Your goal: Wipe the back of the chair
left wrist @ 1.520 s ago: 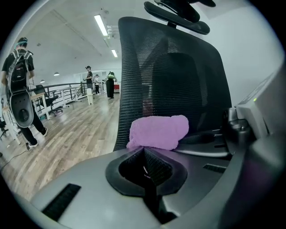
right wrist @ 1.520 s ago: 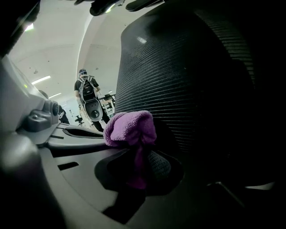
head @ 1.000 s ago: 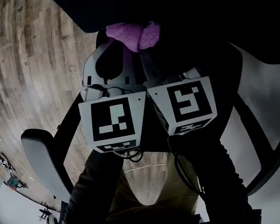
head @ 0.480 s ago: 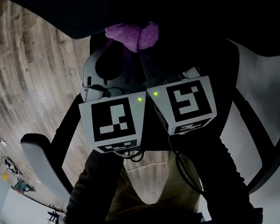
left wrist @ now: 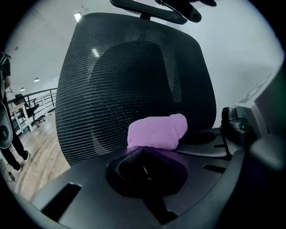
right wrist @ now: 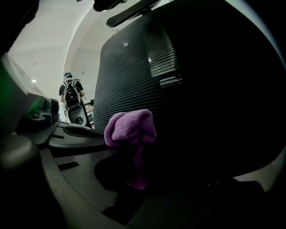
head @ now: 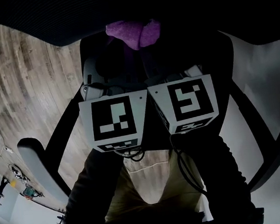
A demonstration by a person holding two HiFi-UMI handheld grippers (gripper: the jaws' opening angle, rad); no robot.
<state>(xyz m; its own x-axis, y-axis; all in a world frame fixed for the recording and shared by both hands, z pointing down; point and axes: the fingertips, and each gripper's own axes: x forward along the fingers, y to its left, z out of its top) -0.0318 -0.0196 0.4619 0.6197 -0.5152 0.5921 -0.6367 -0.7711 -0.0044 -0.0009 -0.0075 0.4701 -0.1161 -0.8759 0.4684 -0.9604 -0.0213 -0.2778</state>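
Forearms in dark sleeves point(head: 230, 174) led to two marker cubes point(head: 114, 118) that sat side by side, almost touching, in the head view. Ahead of them the left gripper point(left wrist: 142, 157) and the right gripper point(right wrist: 135, 172) pointed the same way, close together. A purple cloth point(left wrist: 156, 132) was bunched at their tips. The left gripper's jaws were closed on its lower edge. In the right gripper view a strip of the same cloth ran down between that gripper's jaws, which were clamped on it too. The bunched part stood above both pairs of jaws, right up against the black mesh of the chair back point(left wrist: 134, 76) and low on it. Whether it pressed into the mesh could not be told. One grey armrest point(head: 37, 163) stuck out to the left of the grippers and a dark one to the right. Above the back, a headrest point(left wrist: 149, 11) showed at the top of the left gripper view. Beyond the chair lay a wooden floor point(head: 28, 82), and far off stood a person point(right wrist: 71, 100) with a backpack.
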